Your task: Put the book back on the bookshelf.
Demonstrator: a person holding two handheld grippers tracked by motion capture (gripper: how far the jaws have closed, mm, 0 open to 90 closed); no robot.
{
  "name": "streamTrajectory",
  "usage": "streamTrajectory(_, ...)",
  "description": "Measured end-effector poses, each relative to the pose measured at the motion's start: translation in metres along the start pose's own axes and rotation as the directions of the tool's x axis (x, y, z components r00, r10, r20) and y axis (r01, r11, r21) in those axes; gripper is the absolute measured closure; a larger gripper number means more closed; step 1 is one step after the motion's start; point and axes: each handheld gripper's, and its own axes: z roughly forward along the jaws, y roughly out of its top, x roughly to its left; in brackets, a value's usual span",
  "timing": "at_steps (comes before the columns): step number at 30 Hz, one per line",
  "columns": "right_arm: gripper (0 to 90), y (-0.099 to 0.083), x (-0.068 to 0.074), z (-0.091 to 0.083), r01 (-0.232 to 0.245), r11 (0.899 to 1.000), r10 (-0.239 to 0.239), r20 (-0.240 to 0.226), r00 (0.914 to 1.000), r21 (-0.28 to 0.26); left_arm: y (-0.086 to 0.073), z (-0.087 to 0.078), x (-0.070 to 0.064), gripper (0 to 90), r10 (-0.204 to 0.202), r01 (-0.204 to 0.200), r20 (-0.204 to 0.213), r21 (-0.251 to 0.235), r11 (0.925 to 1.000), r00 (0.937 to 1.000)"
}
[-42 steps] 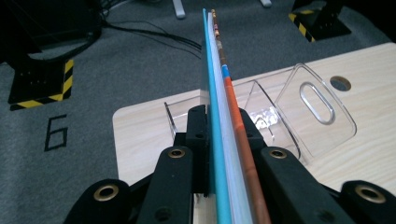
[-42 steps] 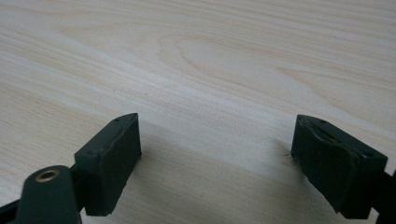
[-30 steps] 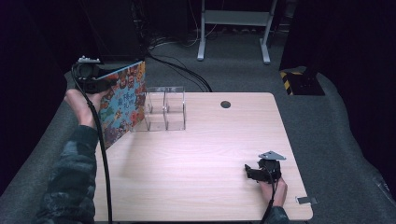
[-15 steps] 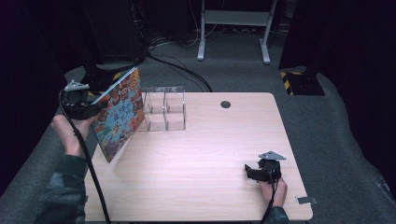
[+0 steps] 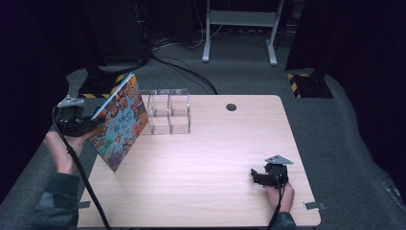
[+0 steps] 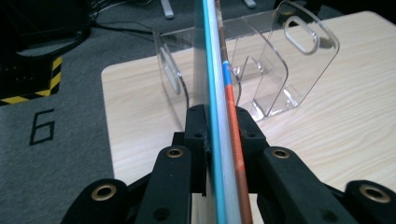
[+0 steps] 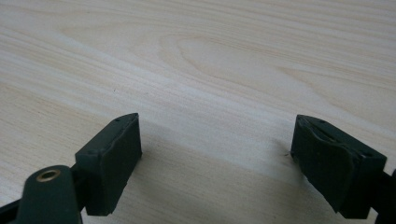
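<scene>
Our left hand-held gripper is clamped on a thin, brightly illustrated book, both black jaws pressed flat against its covers in the left gripper view, where we see the book edge-on. We hold it tilted at the bench's left edge, its lower corner near or on the wood; we cannot tell which. Our left hand and the gripper body sit out past that edge, over the grey carpet.

Just to the book's right stands a clear acrylic rack with upright dividers, near the bench's far edge. In the left gripper view its transparent panels rise directly beyond the book, one on either side of it, so the rack is what stands closest in the way.

Our right hand-held gripper rests low near the bench's near right corner, jaws spread wide with bare wood between them. A dark round hole sits by the far edge. Between the two grippers we see wide open bench.
</scene>
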Motion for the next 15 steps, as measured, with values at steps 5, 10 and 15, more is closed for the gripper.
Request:
streamTrajectory(5, 15.6, 0.0, 0.0, 0.0, 0.0, 1.0, 0.0, 0.0, 1.0, 0.001, 0.005, 0.0, -0.003, 76.4, 0.012, -0.014, 0.04, 0.037, 0.9992, 0.9991)
streamTrajectory(10, 15.6, 0.0, 0.0, 0.0, -0.001, 1.0, 0.001, 0.001, 1.0, 0.001, 0.015, 0.001, -0.004, 73.0, 0.025, -0.029, 0.059, 0.072, 0.997, 0.998)
streamTrajectory(15, 15.7, 0.0, -0.001, 0.0, 0.005, 1.0, -0.005, 0.0, 1.0, 0.002, 0.034, 0.003, -0.002, 71.8, 0.053, -0.059, 0.054, 0.116, 0.9915, 0.9971)
